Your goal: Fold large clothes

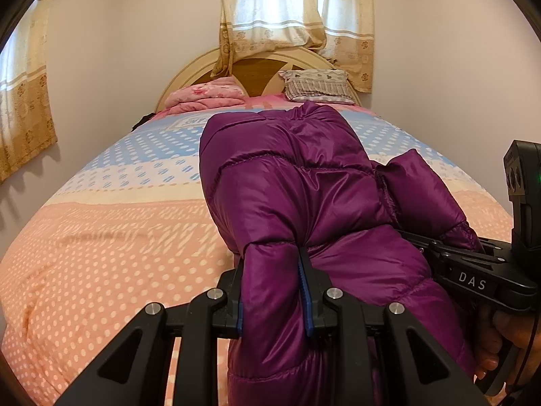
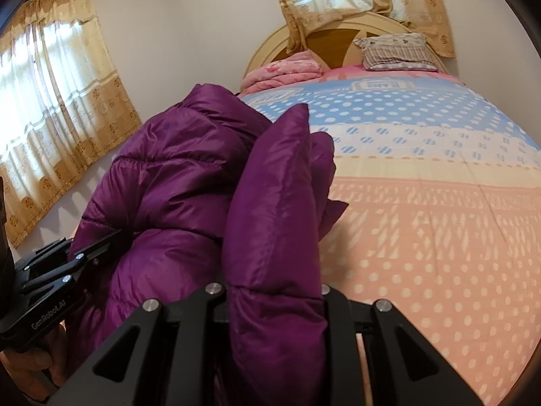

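A shiny purple quilted down jacket (image 1: 287,182) hangs bunched above the bed, held up between both grippers. My left gripper (image 1: 272,253) is shut on a padded fold of it, blue pads pressing either side. In the right wrist view the same jacket (image 2: 175,176) fills the left half, and my right gripper (image 2: 275,287) is shut on another thick fold that hides its fingertips. The right gripper's body (image 1: 473,277) shows at the right of the left wrist view, half buried in the fabric. The left gripper's body (image 2: 50,277) sits at the lower left of the right wrist view.
Below lies a bed with a pink, cream and blue dotted cover (image 1: 101,237). A folded pink blanket (image 1: 206,96) and a striped pillow (image 1: 318,86) lie by the rounded headboard (image 2: 338,34). Curtained windows (image 2: 57,101) are on the left wall and behind the headboard.
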{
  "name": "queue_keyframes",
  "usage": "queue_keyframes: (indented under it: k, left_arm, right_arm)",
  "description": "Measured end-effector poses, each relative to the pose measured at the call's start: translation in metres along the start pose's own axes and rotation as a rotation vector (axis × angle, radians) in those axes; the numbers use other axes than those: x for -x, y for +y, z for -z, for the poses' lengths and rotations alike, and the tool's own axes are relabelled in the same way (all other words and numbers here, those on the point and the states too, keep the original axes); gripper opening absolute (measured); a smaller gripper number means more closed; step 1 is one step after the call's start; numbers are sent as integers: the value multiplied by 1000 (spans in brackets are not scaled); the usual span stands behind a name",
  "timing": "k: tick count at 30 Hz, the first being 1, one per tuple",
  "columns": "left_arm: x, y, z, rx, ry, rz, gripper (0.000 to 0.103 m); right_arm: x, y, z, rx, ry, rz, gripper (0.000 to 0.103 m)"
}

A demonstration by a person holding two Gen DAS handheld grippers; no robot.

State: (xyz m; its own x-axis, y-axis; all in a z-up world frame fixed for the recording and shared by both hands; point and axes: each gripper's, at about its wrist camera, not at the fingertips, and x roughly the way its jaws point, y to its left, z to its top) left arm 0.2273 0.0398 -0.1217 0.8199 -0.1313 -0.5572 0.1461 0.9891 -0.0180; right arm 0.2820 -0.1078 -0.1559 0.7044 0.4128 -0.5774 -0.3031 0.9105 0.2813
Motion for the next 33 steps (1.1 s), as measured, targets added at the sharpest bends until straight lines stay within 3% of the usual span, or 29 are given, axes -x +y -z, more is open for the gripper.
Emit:
queue_keyframes:
  k: [33]
  left_arm:
    - [-10,41,23,64,50,-62,25]
  right_arm:
    - [-40,36,12,33,74,-47,22]
